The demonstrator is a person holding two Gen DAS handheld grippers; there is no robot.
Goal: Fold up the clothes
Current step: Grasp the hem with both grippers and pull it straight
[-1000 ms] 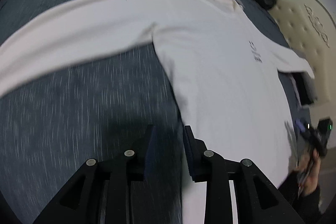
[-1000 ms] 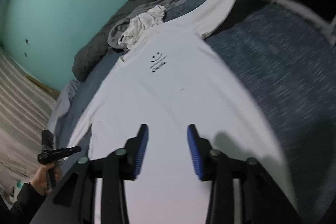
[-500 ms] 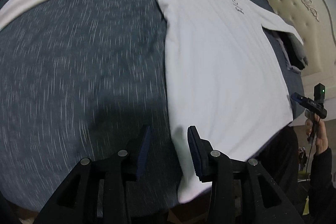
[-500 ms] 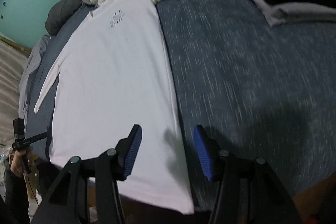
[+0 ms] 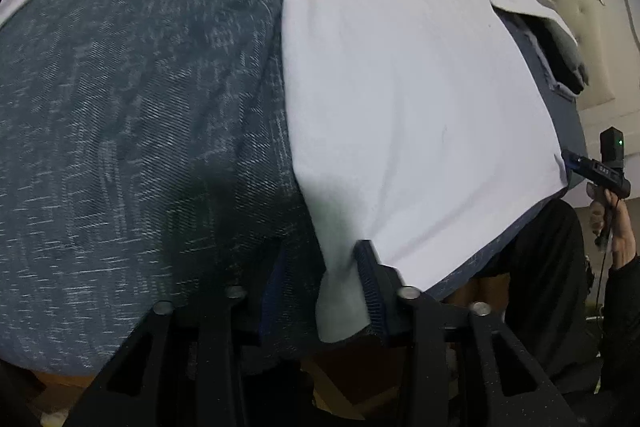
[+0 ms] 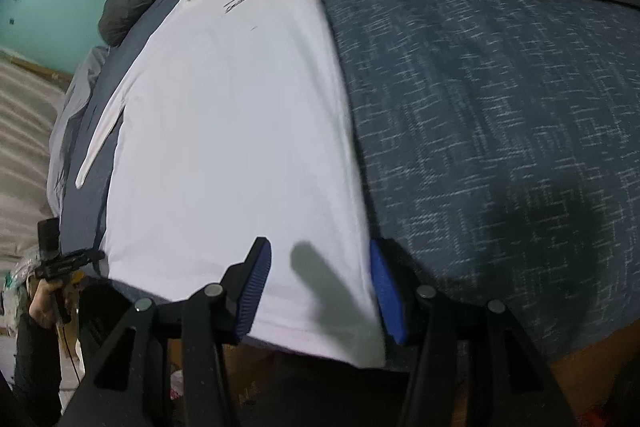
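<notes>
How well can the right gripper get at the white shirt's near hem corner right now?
Probably yes: the right gripper straddles the white shirt at its hem corner on the edge of the bed. Its jaws are closing, and nothing lies over the fabric there.

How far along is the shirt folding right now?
Done: the white shirt lies spread flat on the blue bed cover, sleeves out. In hand: the left gripper and right gripper each straddle a hem corner, and the right one's jaws are closing on it. Left: every fold; nothing is folded over yet.
</notes>
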